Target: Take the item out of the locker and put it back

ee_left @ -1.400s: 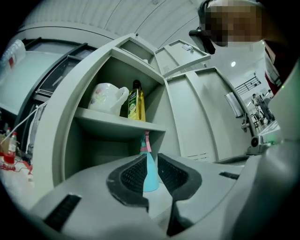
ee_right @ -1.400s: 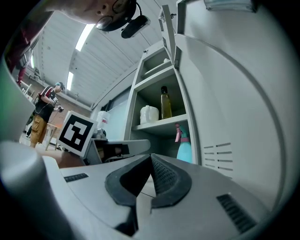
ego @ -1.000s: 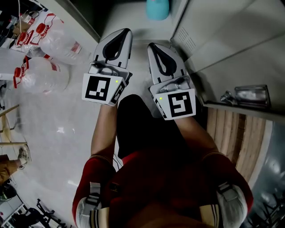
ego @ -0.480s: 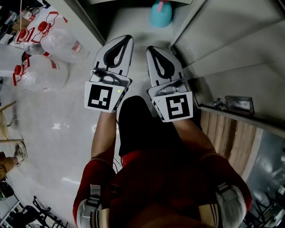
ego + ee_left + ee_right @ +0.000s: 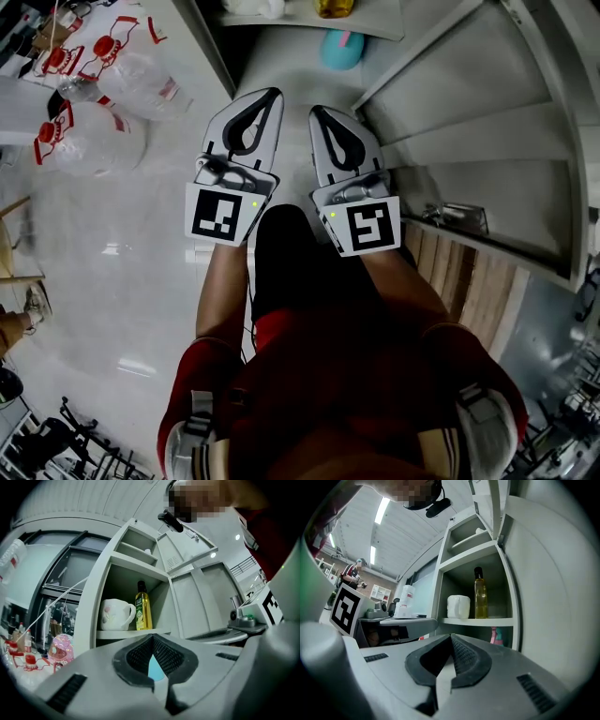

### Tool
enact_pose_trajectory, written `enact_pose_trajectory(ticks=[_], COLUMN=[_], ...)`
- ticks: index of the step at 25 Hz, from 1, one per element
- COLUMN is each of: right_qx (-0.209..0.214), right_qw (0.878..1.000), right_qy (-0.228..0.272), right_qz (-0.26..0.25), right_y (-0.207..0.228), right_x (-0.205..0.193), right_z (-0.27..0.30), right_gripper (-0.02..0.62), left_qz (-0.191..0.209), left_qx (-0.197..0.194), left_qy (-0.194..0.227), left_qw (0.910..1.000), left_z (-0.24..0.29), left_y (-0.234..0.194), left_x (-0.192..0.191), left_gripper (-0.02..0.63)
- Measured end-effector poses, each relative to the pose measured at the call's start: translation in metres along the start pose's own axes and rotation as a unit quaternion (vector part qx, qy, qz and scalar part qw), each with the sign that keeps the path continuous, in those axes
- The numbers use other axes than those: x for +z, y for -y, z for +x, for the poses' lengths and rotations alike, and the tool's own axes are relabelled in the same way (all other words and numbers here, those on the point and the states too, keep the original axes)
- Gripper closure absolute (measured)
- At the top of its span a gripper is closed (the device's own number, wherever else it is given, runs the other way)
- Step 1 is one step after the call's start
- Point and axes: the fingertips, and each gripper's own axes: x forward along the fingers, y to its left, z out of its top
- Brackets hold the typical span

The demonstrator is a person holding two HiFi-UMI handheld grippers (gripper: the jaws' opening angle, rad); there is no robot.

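The left claw (image 5: 267,97) and right claw (image 5: 321,114), both clenched and empty, are rising toward the locker shelf (image 5: 124,633) at 12 o'clock, probably approaching the oil bottle (image 5: 143,609) for taking out.

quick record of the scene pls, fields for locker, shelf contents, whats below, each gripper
locker: open
shelf: white mug left of yellow oil bottle
below the shelf: teal item, kind unclear
left gripper: jaws together, nothing between them, outside the locker
right gripper: jaws together, nothing between them, beside the left one
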Motion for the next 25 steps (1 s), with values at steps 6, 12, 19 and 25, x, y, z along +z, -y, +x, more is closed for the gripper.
enact_pose_trajectory(ticks=[6, 12, 19, 25], right_qx=[-0.001, 0.003, 0.005, 0.003], right_qw=[1.000, 1.000, 1.000, 1.000], right_qy=[-0.003, -0.005, -0.005, -0.005], right_qz=[0.007, 0.009, 0.010, 0.021], right_y=[0.005, 0.007, 0.005, 0.004], right_x=[0.053, 0.101, 0.155, 0.207], right_z=[0.000, 0.000, -0.001, -0.001], right_gripper=[0.598, 0.598, 0.598, 0.598], left_qz=[-0.009, -0.010, -0.009, -0.003], left_qx=[-0.003, 0.001, 0.012, 0.016], left_qy=[-0.004, -0.007, 0.000, -0.002], left_qw=[0.9999, 0.9999, 0.9999, 0.9999], left_z=[0.000, 0.003, 0.003, 0.006], left_y=[0.001, 0.002, -0.002, -0.003], left_x=[0.050, 0.101, 0.157, 0.210], left_gripper=[0.598, 0.598, 0.598, 0.598])
